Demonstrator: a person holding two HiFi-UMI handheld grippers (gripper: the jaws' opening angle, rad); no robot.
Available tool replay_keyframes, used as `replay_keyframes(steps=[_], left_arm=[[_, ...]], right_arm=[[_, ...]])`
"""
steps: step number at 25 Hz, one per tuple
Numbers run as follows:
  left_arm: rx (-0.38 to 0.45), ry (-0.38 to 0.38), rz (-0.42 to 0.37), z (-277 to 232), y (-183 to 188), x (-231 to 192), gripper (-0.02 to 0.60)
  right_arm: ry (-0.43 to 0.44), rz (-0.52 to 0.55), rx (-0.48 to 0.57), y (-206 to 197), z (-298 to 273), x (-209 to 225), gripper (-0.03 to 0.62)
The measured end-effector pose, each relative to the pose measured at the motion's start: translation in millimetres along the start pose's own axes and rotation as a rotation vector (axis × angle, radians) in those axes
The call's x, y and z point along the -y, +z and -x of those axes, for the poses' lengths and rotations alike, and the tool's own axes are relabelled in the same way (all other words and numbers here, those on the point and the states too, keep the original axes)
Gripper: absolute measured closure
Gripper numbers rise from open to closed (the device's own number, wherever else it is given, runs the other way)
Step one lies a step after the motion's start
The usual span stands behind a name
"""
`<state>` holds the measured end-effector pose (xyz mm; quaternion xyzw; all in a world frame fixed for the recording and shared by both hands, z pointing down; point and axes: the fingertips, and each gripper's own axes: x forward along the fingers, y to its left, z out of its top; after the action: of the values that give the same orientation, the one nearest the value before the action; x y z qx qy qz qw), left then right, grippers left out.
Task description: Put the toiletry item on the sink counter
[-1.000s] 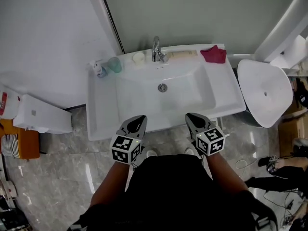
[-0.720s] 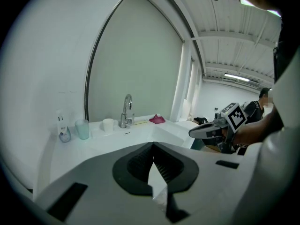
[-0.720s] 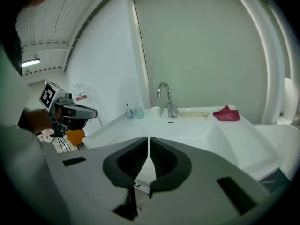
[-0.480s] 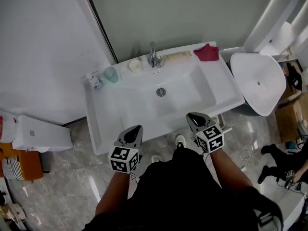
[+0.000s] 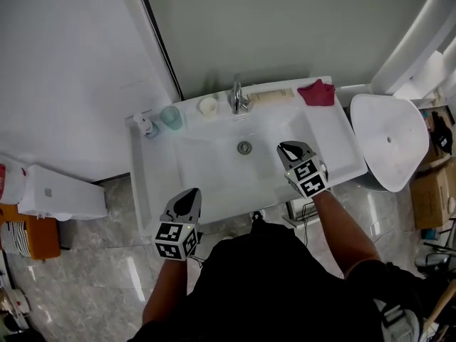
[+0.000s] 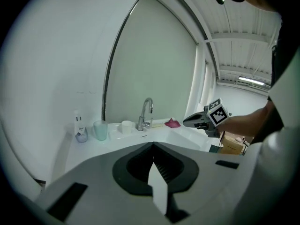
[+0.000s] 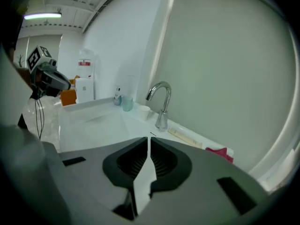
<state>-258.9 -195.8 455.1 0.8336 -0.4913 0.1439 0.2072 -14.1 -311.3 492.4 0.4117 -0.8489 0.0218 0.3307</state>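
White sink worktop (image 5: 335, 137) carries a tube (image 5: 271, 95) on its back edge between tap (image 5: 237, 98) and red cloth (image 5: 316, 92); this is probably the toiletry item. Right hand-held gripper (image 5: 289, 147), clenched and empty, hovers over the basin (image 5: 214, 155), aimed toward the tube. Left hand-held gripper (image 5: 189, 196), likewise clenched and empty, idles at the front edge.

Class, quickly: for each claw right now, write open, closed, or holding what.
Left claw: closed, holding nothing.
Right claw: closed, holding nothing.

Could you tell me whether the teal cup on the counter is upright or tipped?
Upright: the teal cup stands on its base beside the small bottle.
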Motion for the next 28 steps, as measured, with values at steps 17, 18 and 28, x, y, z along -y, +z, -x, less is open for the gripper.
replay_keyframes(steps=[17,18,28], left_arm=[[-0.041,0.153,0.082,-29.6,-1.5,-10.8,0.577],[-0.046,0.167,0.09,-28.2,-3.5,-11.7,0.577],[-0.082,0.281,0.156,-18.4,-17.8,-27.3,0.577]], right_arm=[[0.034,0.646,-0.312,-48.5,-181.5,139.3,0.576],[0.038,0.669,-0.323,-51.4,-190.4,143.9,0.576],[0.094,0.815,-0.39,-60.9,-254.2,168.7,0.507]])
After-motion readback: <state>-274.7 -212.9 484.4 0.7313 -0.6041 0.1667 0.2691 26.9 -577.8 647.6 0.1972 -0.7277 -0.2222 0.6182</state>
